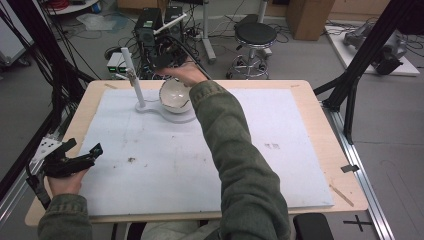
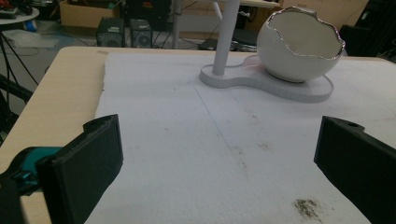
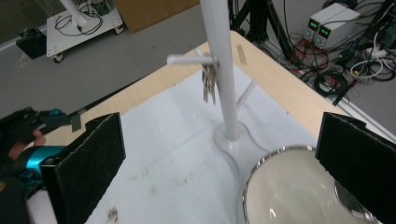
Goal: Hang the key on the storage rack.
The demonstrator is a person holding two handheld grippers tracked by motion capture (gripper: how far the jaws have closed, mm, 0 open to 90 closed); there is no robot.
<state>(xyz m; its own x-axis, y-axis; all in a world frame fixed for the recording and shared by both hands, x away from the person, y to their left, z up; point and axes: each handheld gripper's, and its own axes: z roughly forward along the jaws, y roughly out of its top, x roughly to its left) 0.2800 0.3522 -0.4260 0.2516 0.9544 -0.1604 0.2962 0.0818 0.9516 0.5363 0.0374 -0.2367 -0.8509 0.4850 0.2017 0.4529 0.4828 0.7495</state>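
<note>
A white egg-shaped bowl (image 1: pixel 174 95) (image 2: pixel 299 44) (image 3: pixel 289 191) with a jagged silver rim sits on a flat white base (image 1: pixel 175 118) (image 2: pixel 280 86) at the far middle of the table. A white post (image 1: pixel 135 82) (image 2: pixel 225 37) (image 3: pixel 222 70) rises from the same base. Keys (image 3: pixel 208 81) hang from a short peg on the post. My right gripper (image 1: pixel 162 59) (image 3: pixel 222 126) hovers above the bowl's far side, open and holding nothing. My left gripper (image 1: pixel 85 146) (image 2: pixel 222 128) rests open at the table's near left, pointed toward the bowl.
A white foam mat (image 1: pixel 165 165) covers most of the wooden table (image 1: pixel 320 130), with a dark smudge (image 1: pixel 131 160) near the left gripper. Beyond the far edge stand a stool (image 1: pixel 255 35), electronics boxes (image 1: pixel 150 25) and tangled cables. Black frame struts (image 1: pixel 360 55) flank the table.
</note>
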